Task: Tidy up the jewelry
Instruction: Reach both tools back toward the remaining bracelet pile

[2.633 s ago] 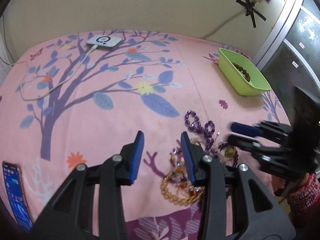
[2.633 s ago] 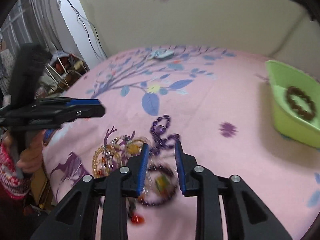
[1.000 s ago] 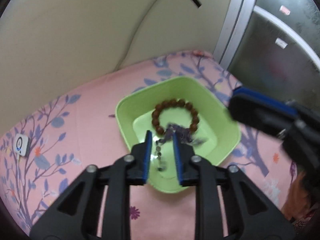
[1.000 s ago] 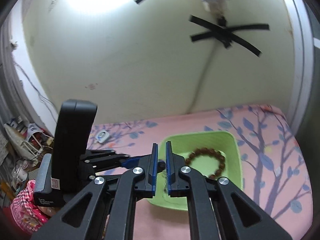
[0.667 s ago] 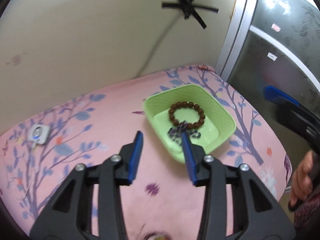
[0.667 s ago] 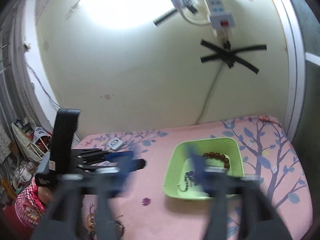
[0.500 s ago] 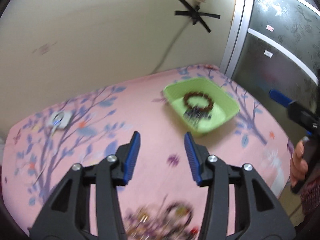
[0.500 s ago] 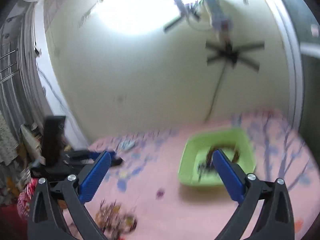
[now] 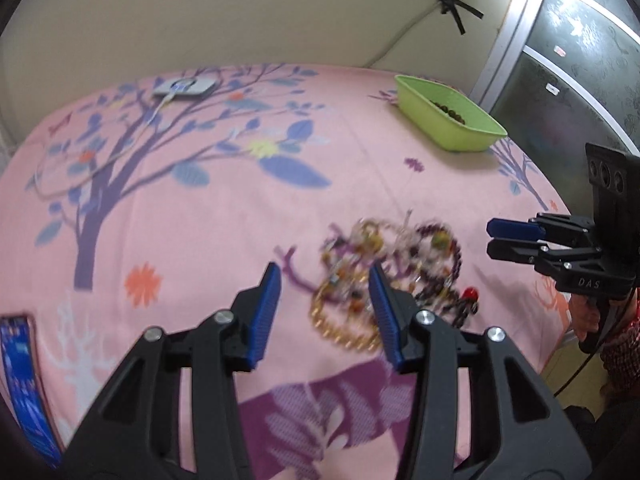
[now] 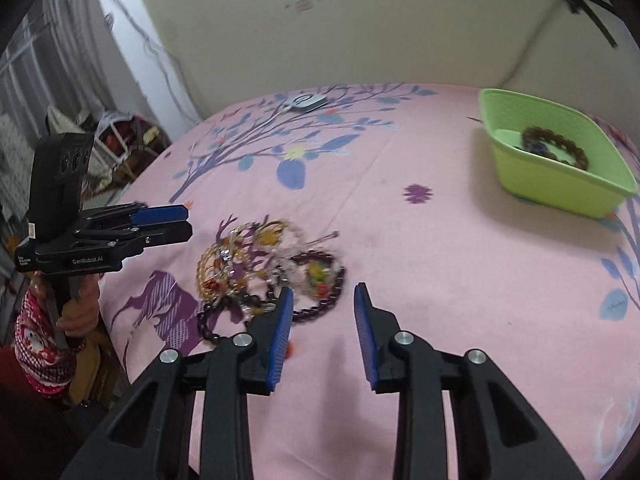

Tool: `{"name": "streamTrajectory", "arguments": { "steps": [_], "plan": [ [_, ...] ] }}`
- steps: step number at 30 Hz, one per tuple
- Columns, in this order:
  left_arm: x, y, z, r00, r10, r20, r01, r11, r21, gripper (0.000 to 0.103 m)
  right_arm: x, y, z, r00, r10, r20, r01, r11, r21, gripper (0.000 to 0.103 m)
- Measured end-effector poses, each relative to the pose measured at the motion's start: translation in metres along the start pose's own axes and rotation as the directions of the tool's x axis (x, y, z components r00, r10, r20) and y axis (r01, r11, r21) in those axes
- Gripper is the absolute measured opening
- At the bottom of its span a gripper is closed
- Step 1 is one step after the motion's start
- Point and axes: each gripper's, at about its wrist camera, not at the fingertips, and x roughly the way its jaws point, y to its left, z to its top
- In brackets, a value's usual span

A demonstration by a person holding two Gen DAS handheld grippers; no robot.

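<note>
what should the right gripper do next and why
Probably ease the open, empty right gripper forward and down onto the dark beaded bracelet at the near edge of the jewelry pile, since the green tray holds only a few pieces.

Bare pink sheet (image 10: 460, 264) lies open between the tangled jewelry pile (image 10: 272, 272) and the green tray (image 10: 560, 184), well apart. The 2 grippers flank the pile: left gripper (image 9: 324, 312) and right gripper (image 10: 322, 336), both spread. Phone (image 9: 24, 384) occupies the near-left edge.
</note>
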Motion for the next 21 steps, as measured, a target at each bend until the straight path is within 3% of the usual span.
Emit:
{"name": "streamTrajectory", "arguments": {
  "steps": [6, 14, 18, 21],
  "plan": [
    [-0.004, 0.022, -0.017, 1.0, -0.016, 0.002, 0.016, 0.998, -0.063, 0.044, 0.02, 0.034, 0.001, 0.999, -0.014, -0.035, 0.01, 0.994, -0.112, 0.006],
    [-0.01, 0.026, -0.022, 0.999, -0.051, 0.019, 0.053, 0.996, -0.07, 0.044, 0.056, 0.033, 0.022, 0.993, -0.051, -0.108, 0.039, 0.993, -0.107, 0.0],
    [-0.013, 0.018, -0.017, 0.998, -0.057, 0.03, 0.058, 0.997, -0.043, 0.044, 0.063, 0.024, 0.03, 0.99, -0.003, -0.14, -0.003, 0.999, -0.042, 0.0],
    [-0.02, 0.008, -0.008, 0.997, -0.06, 0.051, 0.061, 0.998, -0.007, 0.044, 0.032, 0.028, 0.044, 0.996, 0.066, -0.068, -0.067, 0.998, -0.014, 0.0]
  ]
}}
